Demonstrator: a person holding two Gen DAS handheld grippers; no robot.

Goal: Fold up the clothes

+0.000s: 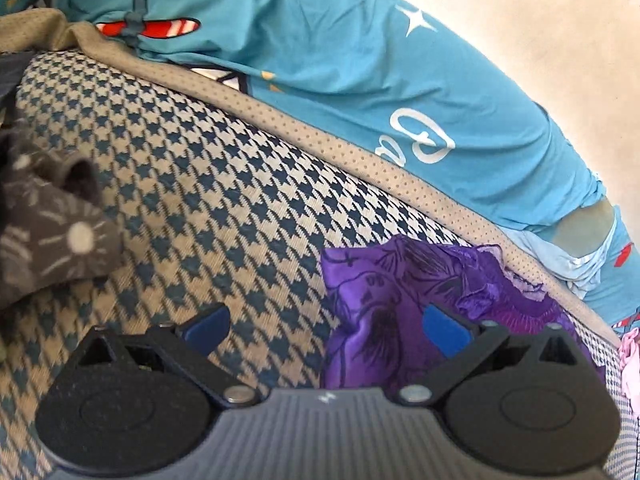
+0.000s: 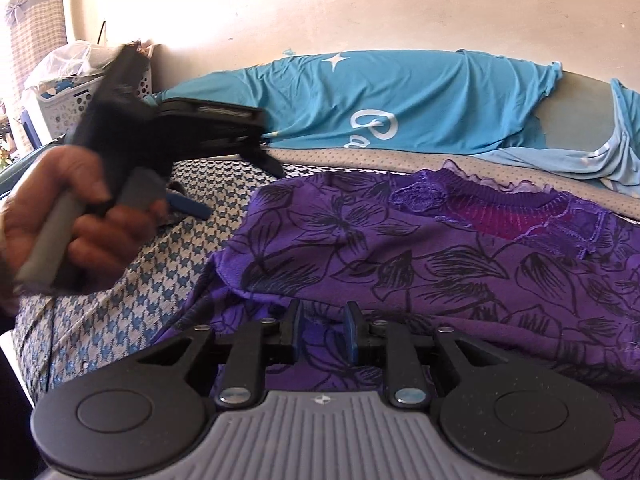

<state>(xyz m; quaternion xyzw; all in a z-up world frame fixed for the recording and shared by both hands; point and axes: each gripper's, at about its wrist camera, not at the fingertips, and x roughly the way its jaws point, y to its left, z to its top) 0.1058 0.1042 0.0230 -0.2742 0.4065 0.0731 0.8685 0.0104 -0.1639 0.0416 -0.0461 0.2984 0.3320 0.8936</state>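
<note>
A purple top (image 2: 440, 264) with black flower print lies spread on the houndstooth cover (image 2: 120, 304), neckline toward the far side. My right gripper (image 2: 325, 334) sits low over its near edge. The jaws are narrowed to a small gap that is filled with purple cloth. My left gripper (image 1: 326, 330) stands wide open above the cover, its right fingertip (image 1: 444, 332) over the purple top's (image 1: 400, 300) left corner and nothing between the pads. In the right wrist view a hand (image 2: 72, 208) holds the left gripper (image 2: 236, 190) at the top's left side, blurred.
A blue printed garment (image 1: 340, 60) lies along the back by the cream wall (image 2: 360, 8). A dark grey patterned cloth (image 1: 52, 232) is heaped at the left, and a beige dotted sheet (image 1: 320, 132) edges the cover. A white laundry basket (image 2: 68, 96) stands at far left.
</note>
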